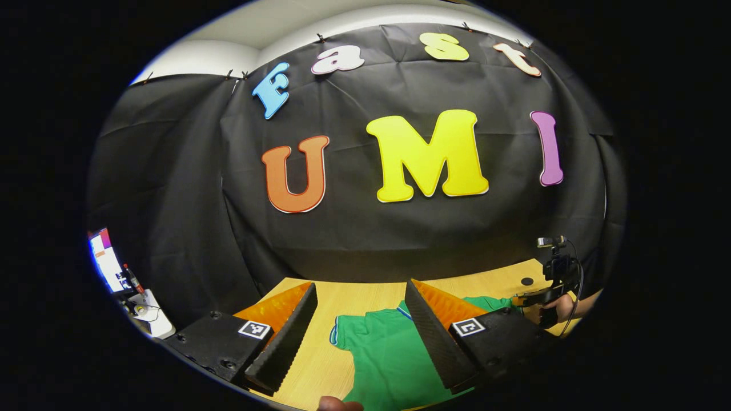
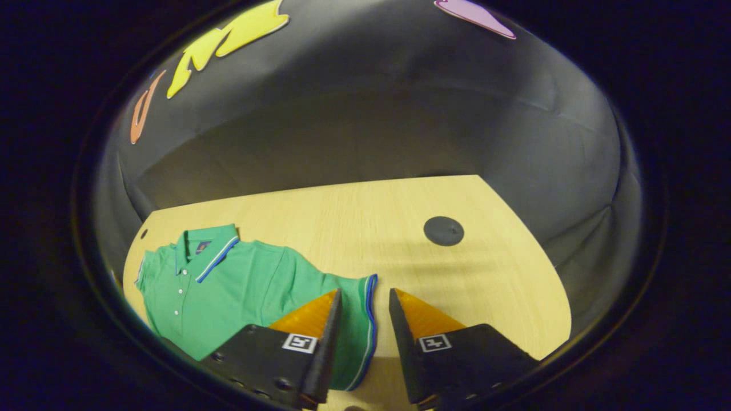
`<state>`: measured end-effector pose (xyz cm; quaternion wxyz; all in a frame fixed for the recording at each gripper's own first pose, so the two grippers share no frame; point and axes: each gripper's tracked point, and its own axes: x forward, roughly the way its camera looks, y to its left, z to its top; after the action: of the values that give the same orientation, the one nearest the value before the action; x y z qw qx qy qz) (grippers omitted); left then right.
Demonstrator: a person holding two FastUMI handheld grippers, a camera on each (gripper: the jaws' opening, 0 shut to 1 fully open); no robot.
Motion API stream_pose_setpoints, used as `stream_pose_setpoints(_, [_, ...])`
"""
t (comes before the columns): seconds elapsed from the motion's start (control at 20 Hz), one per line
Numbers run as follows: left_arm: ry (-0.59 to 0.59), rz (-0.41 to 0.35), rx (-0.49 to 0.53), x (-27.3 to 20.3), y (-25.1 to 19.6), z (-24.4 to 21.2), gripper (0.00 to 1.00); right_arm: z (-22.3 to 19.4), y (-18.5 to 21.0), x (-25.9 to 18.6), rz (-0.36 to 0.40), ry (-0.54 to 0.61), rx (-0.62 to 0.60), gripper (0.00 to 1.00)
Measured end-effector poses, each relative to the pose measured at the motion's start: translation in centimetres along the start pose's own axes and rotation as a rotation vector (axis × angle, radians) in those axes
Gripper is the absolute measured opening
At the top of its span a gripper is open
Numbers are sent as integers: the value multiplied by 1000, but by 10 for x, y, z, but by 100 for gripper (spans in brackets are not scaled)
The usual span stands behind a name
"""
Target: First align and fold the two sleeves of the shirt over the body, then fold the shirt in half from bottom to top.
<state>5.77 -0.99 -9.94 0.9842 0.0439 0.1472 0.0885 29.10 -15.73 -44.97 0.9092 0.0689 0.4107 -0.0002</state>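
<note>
Shirt (image 2: 240, 285): we see it flat on the table (image 2: 457, 285), sleeves unfolded
Left claw (image 1: 360, 331): wide open, empty
Right claw (image 2: 365, 337): parted, empty, straddling the sleeve hem
Risk: we may bunch the sleeve, pinching off-centre

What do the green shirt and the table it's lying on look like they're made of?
The shirt looks like a soft knit fabric, probably cotton or a blend: matte green, with limp folds, a buttoned placket and blue-and-white trim on collar and sleeve cuff. The table looks like light wood or a wood-look laminate: pale yellow, faint straight grain, smooth low sheen. Which one it is cannot be told.
</note>
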Motion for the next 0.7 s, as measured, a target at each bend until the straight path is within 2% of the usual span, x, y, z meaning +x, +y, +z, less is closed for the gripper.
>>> stream_pose_setpoints(0.1, [0, 10, 3, -1, 7, 0, 99, -8, -4, 8, -9, 29, 7, 65])
stream_pose_setpoints(0.15, [1, 15, 1, -1, 11, -2, 99, -1, -2, 11, -3, 5, 14, 71])
stream_pose_setpoints(0.2, [5, 19, -5, -1, 13, -4, 99, -1, 0, 13, 6, 22, 22, 67])
stream_pose_setpoints(0.3, [20, 24, -23, -1, 15, -10, 99, -1, -2, 22, -13, 32, -15, 67])
stream_pose_setpoints(0.4, [39, 26, -34, 1, 14, -16, 99, -1, -5, 18, -27, 34, -94, 57])
stream_pose_setpoints(0.5, [38, 20, -34, 1, 13, -15, 99, -5, 0, 19, -38, 44, -102, 49])
stream_pose_setpoints(0.55, [35, 17, -30, 2, 13, -14, 99, -6, 0, 18, -40, 48, -108, 49])
stream_pose_setpoints(0.6, [33, 15, -27, 3, 12, -14, 99, -8, 7, 15, -10, 44, -108, 49])
stream_pose_setpoints(0.65, [29, 12, -23, 4, 12, -13, 99, -7, 8, 16, -25, 24, -137, 36])
stream_pose_setpoints(0.7, [28, 12, -18, 4, 11, -13, 99, -6, 13, 20, -3, 11, -186, 23])
